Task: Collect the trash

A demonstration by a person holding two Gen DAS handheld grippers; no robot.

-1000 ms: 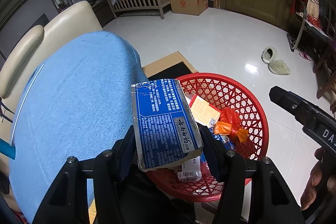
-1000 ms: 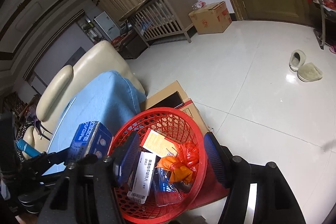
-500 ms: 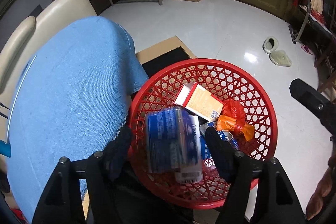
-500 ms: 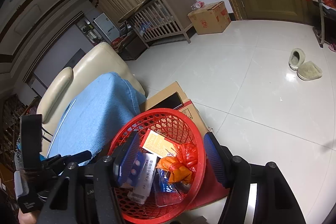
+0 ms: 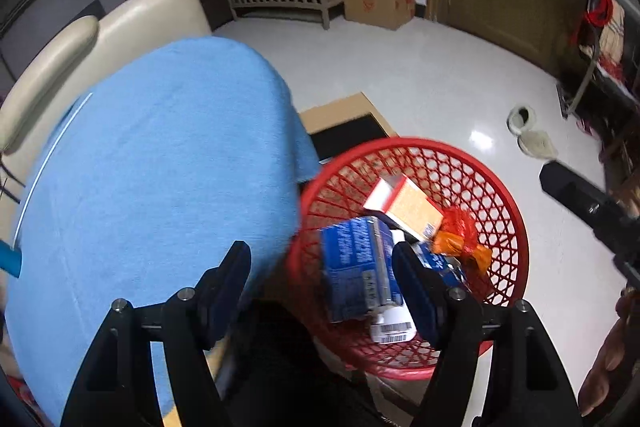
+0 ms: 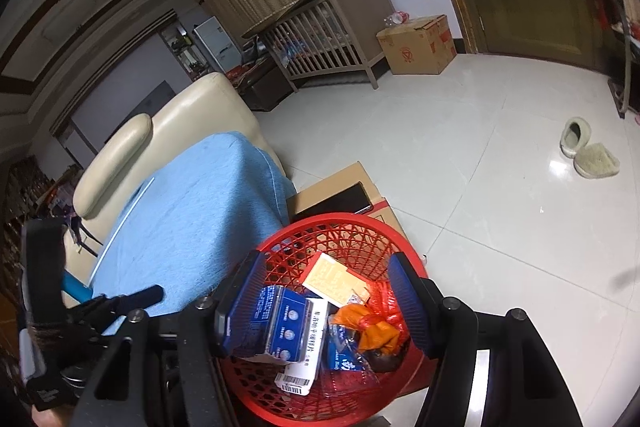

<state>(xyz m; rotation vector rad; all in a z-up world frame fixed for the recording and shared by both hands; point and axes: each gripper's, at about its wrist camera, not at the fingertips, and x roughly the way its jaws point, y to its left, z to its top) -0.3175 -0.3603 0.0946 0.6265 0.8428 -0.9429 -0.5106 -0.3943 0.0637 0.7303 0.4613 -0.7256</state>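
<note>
- Here, the left hand-held gripper [image 5: 322, 281] hangs over the seam between a blue cloth [image 5: 160, 195] and the red basket [image 5: 514, 227]; jaws parted wide, nothing between the pads.
- The right hand-held gripper [image 6: 320, 303] hovers above the same basket, jaws spread, nothing clamped; the basket's contents show through the gap.
- Blue carton [image 5: 356, 267] lies in the basket on its side, leaning on the other trash, near the rim closest to the blue cloth. One end looks dented, so probably empty or nearly so: light, thin card, will crush under a hard squeeze.
- Beside it: an orange-and-white box [image 5: 408, 205], tilted with one end higher up the basket wall; a white box with a barcode [image 5: 390, 327] partly under the blue carton; a crumpled red-and-orange plastic bag [image 5: 460, 239], soft, shapeless and likely slick.
- Handling judgement: the cartons are stiff enough to take across their narrow faces, at mid-length, with modest pressure. The bag is better pinched at a bunched fold than on a flat stretch.
- Basket is open lattice plastic, light and springy; it sits on a flattened cardboard box [image 6: 340, 183] on the tiled floor. If it has to be shifted, take the rim, not the mesh.
- No loose trash shows on the blue cloth in either view. A blue item [image 5: 9, 259] at its far left edge is cut off; cannot tell what it is.
- Slippers [image 6: 588, 151] and the far cardboard box [image 6: 418, 45] sit well apart from the basket; they look like household things, not trash.
</note>
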